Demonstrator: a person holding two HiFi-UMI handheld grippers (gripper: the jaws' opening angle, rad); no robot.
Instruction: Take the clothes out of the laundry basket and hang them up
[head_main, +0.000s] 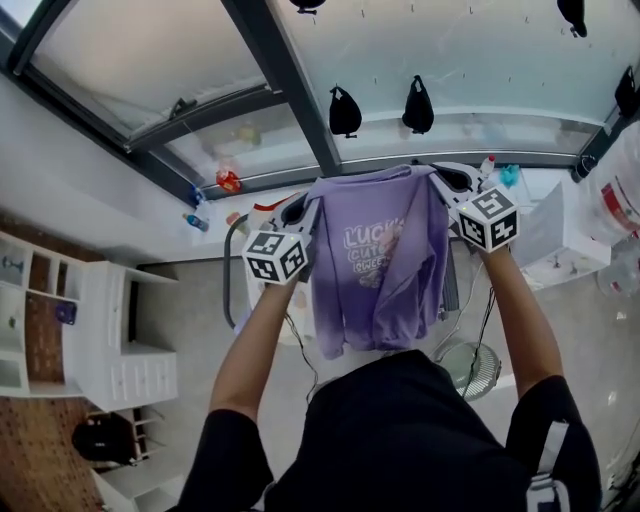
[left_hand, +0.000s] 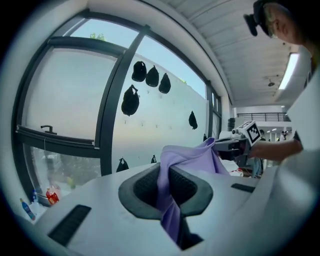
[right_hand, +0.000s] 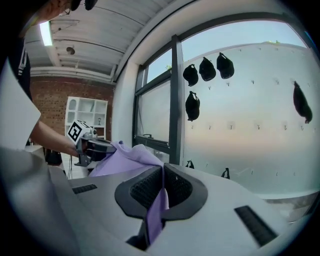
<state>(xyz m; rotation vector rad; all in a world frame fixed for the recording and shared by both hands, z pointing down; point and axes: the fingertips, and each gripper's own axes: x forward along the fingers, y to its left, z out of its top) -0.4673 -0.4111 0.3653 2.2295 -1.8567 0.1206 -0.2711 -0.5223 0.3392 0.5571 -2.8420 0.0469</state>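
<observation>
Left tongs (head_main: 298, 218) and right tongs (head_main: 452, 188) each pinch a top corner of the purple shirt (head_main: 375, 265), which hangs spread in the air before the person. Only the head view shows its white print (head_main: 372, 250). The gripper views show cloth clamped between the pads. Beyond are the window (head_main: 150, 70) and hung black items (head_main: 345, 110).

Lilac shirt (head_main: 378, 262) — pale printed lettering

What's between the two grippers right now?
The purple shirt, stretched from the left gripper to the right gripper, each shut on a top corner. Head view shows it.
</observation>
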